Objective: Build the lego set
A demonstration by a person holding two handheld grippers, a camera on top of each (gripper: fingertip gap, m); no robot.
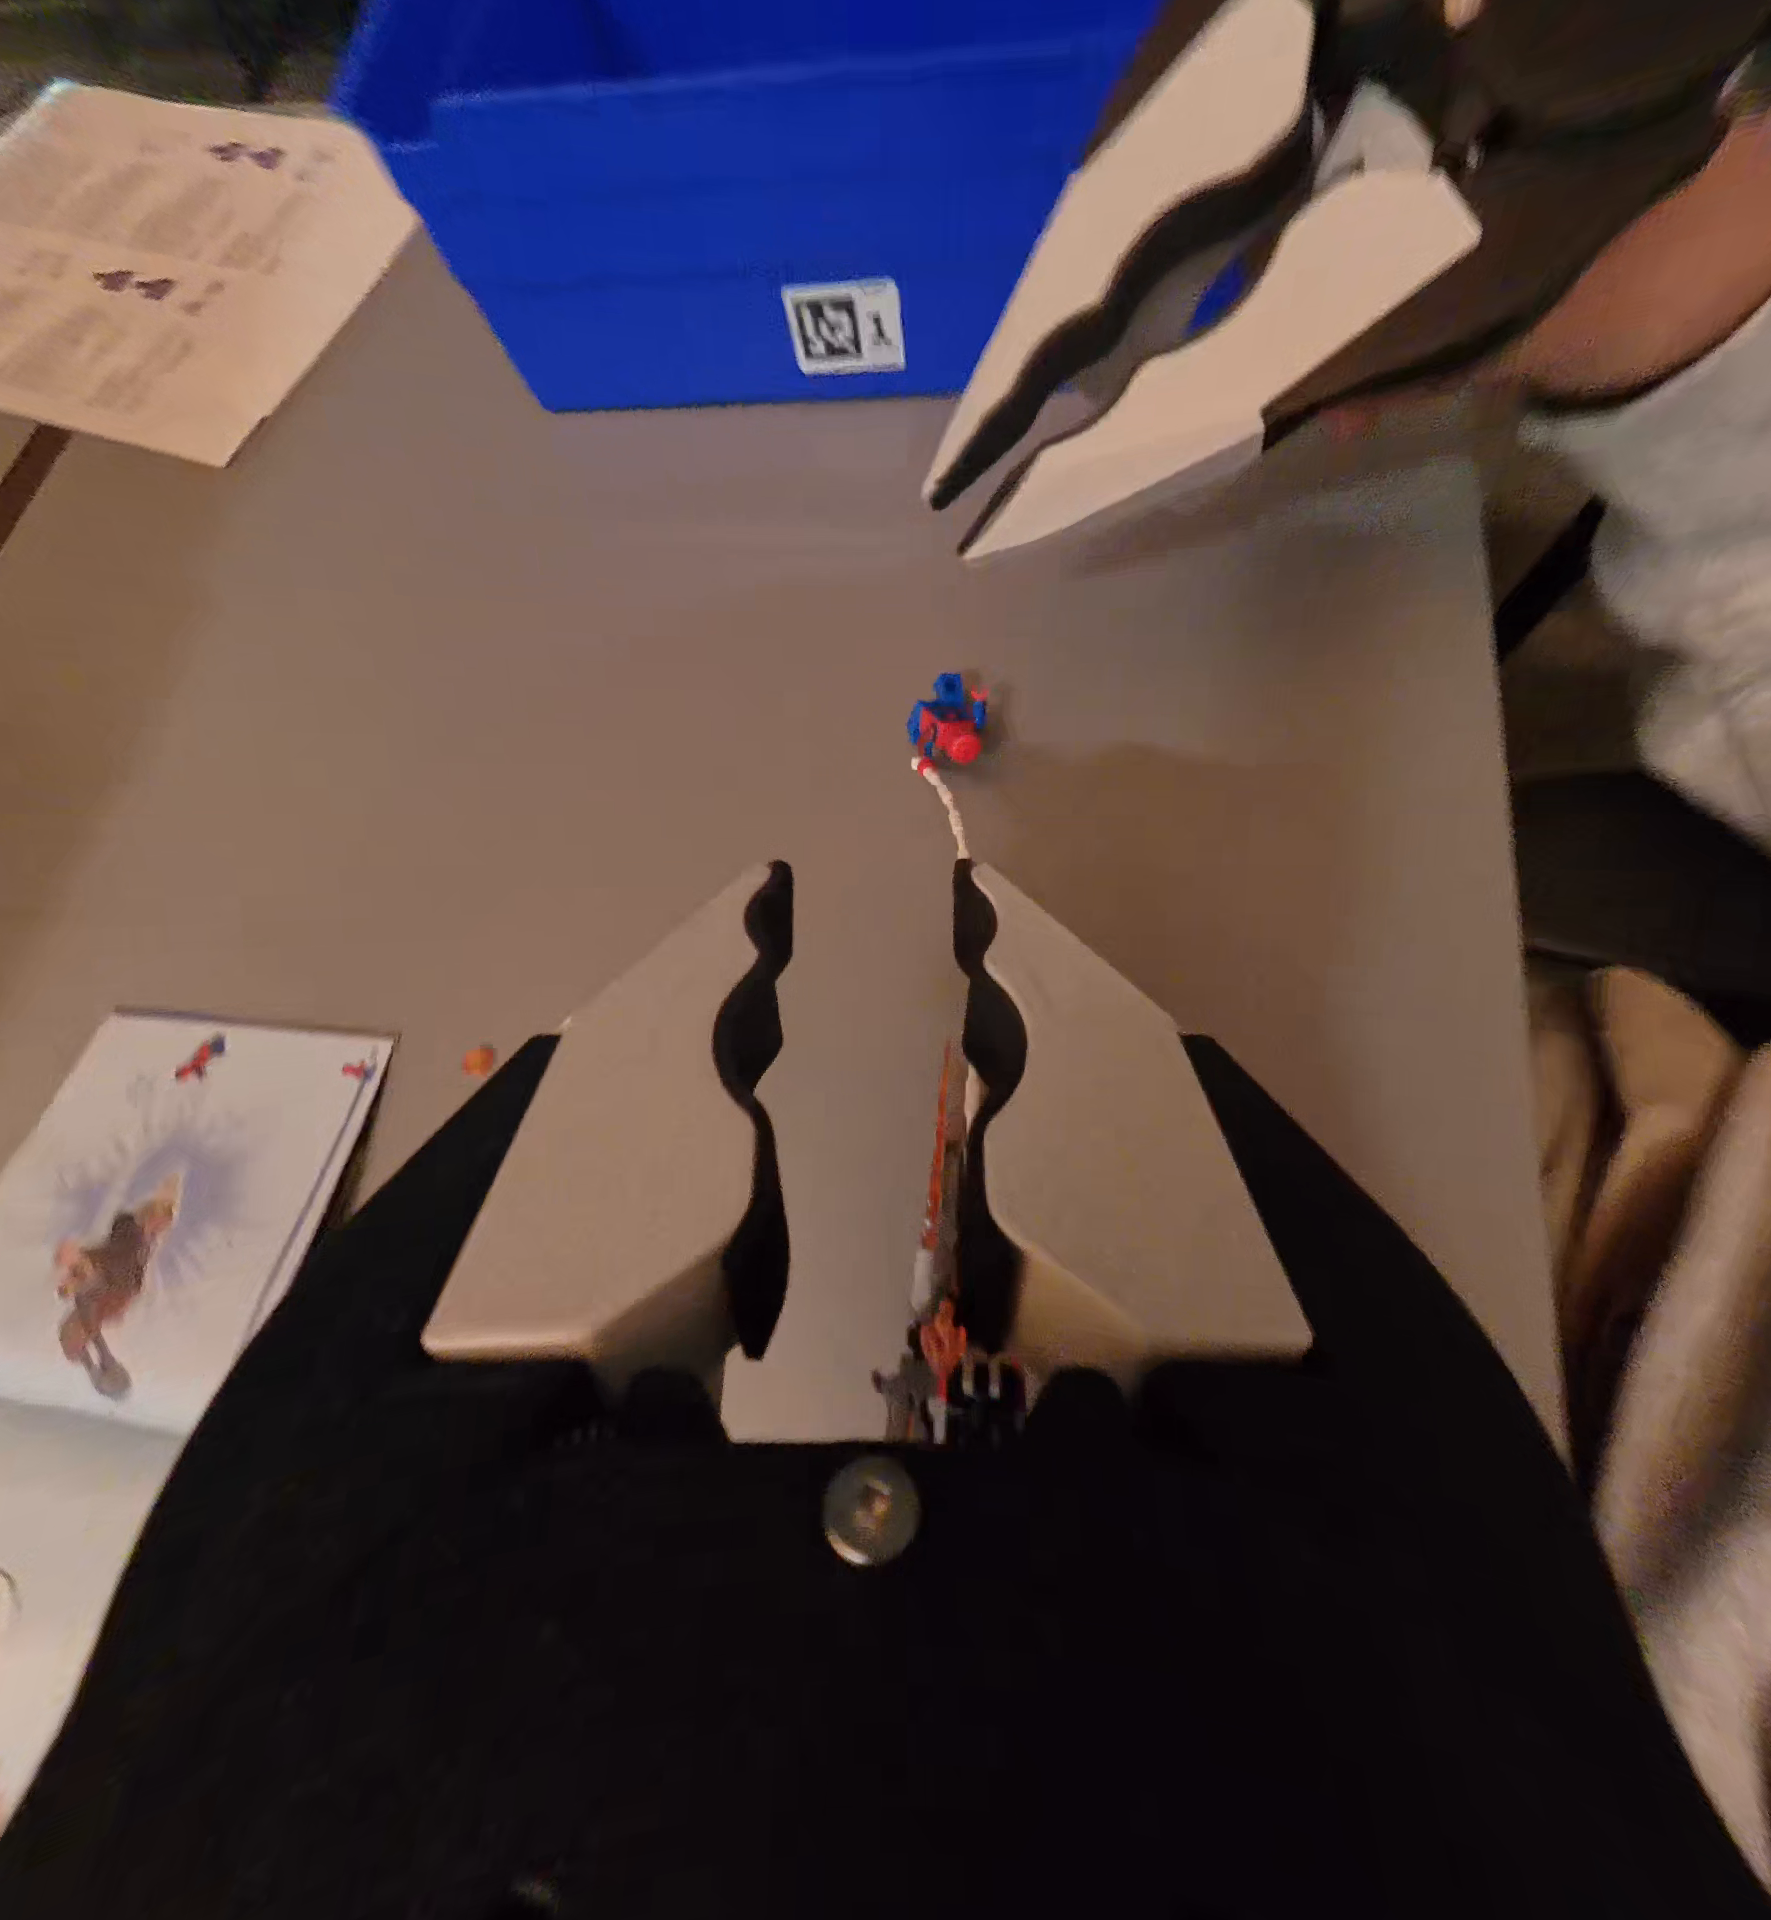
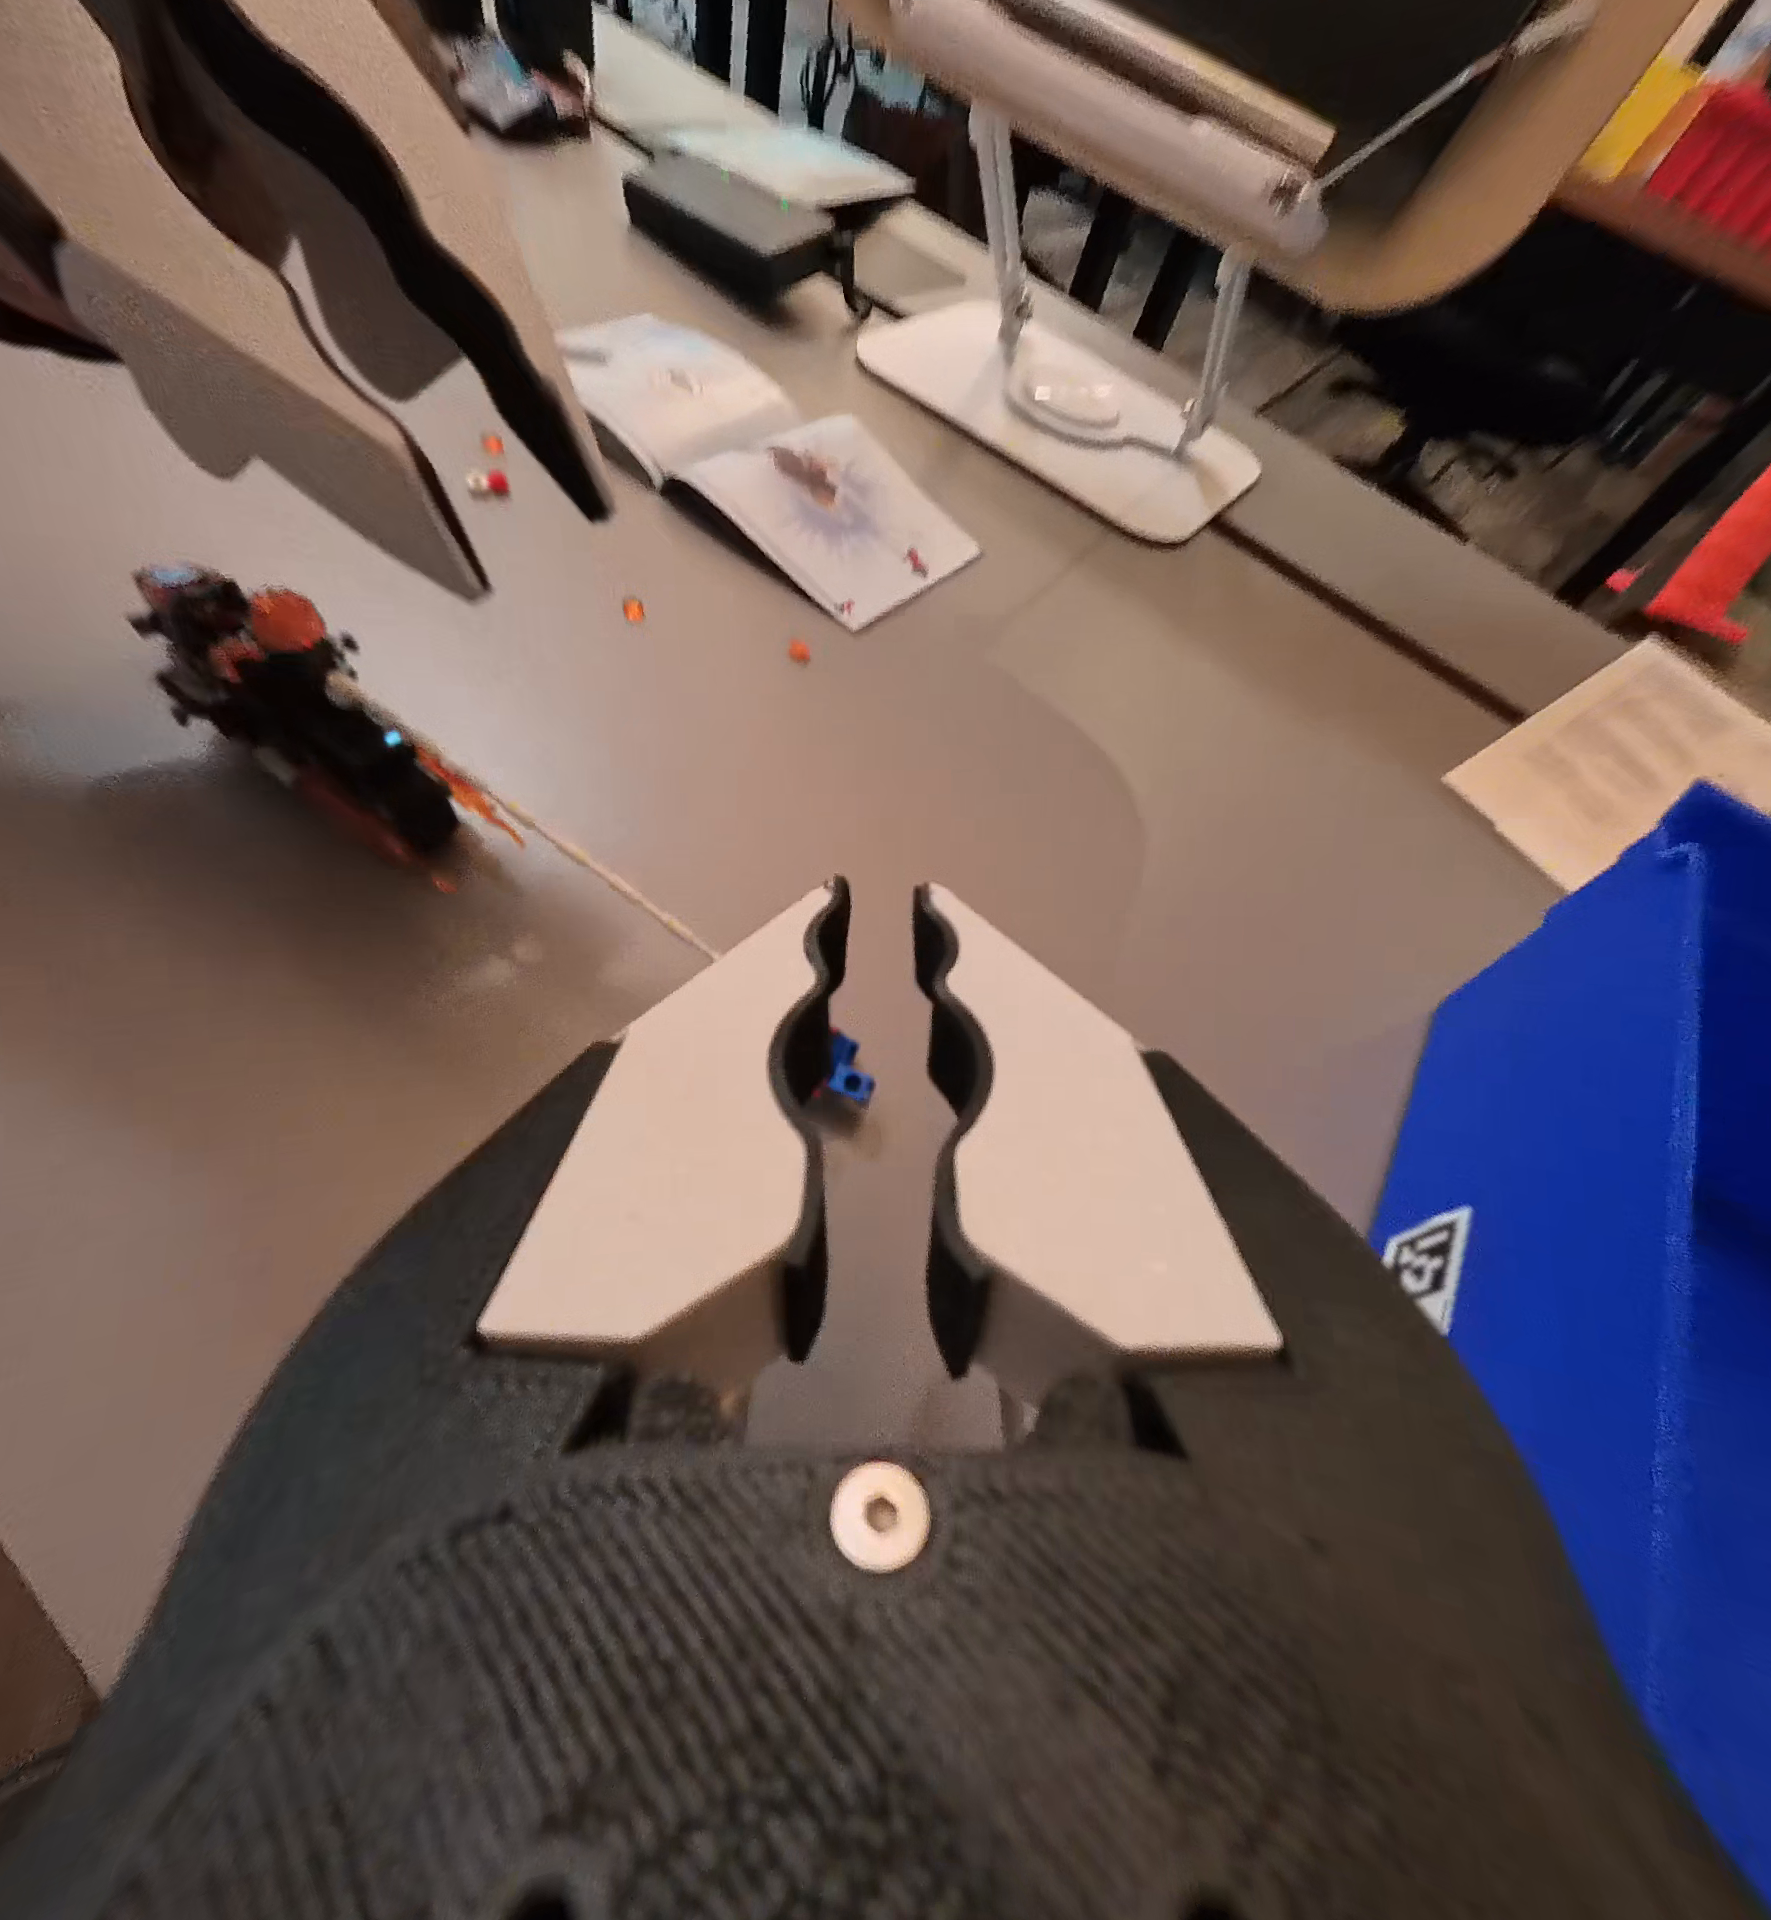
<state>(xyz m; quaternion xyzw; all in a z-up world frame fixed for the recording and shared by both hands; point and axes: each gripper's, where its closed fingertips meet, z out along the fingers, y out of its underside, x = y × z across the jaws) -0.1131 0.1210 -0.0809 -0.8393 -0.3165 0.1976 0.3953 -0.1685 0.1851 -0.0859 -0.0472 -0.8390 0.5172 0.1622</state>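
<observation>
a small red and blue figure [image 1: 948, 722] lies on the worktop [image 1: 548, 727], tied by a pale cord [image 1: 943, 816] to a dark orange-flamed bike [image 2: 299, 707] standing further off. the left gripper [image 1: 870, 868] is held above the worktop with its fingers fairly wide and nothing between them; the cord runs just past its right fingertip. the right gripper [image 2: 879, 888] hovers over the figure with fingers at a narrow gap, also empty. judging by this, the figure is about to be picked up; the right fingers should be lowered squarely over its body and closed gently, so that the cord is not snagged or the bike dragged. loose orange and red bits [image 2: 635, 609] are scattered near an open booklet [image 2: 829, 499]. a blue bin [image 1: 756, 208] and a printed sheet [image 1: 133, 260] stand well clear, so only the cord is judged an obstacle.
</observation>
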